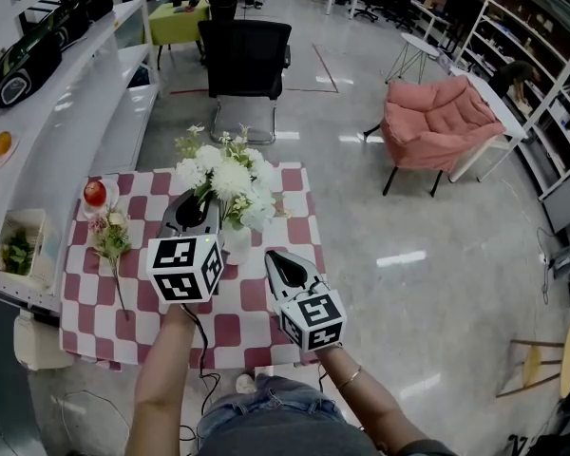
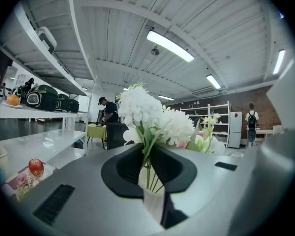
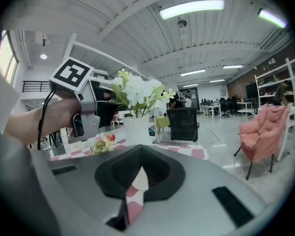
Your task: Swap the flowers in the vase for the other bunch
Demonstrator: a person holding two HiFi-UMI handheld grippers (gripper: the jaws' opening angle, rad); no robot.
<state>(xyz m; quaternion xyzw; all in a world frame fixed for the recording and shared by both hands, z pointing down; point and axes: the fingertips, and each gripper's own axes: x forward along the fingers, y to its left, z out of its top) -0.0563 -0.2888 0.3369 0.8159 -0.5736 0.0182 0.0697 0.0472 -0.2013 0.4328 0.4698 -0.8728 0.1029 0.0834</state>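
A bunch of white flowers point(image 1: 230, 177) stands in a white vase point(image 1: 236, 240) on the red-and-white checked table point(image 1: 237, 326). My left gripper point(image 1: 201, 202) reaches in from the left and is shut on the green stems just above the vase rim; in the left gripper view the white flowers point(image 2: 147, 109) rise straight out from between my left gripper's point(image 2: 148, 149) jaws. The other bunch point(image 1: 109, 236), small with pink blooms, lies flat on the cloth at the left. My right gripper point(image 1: 277, 259) hovers to the right of the vase, shut and holding nothing, and looks at the vase point(image 3: 136, 131).
A red apple point(image 1: 95, 194) sits on a small plate at the table's back left corner. White shelving point(image 1: 47, 150) runs along the left, with a tray of greens point(image 1: 17, 250). A black chair point(image 1: 245, 60) stands behind the table, a pink armchair point(image 1: 437, 122) further right.
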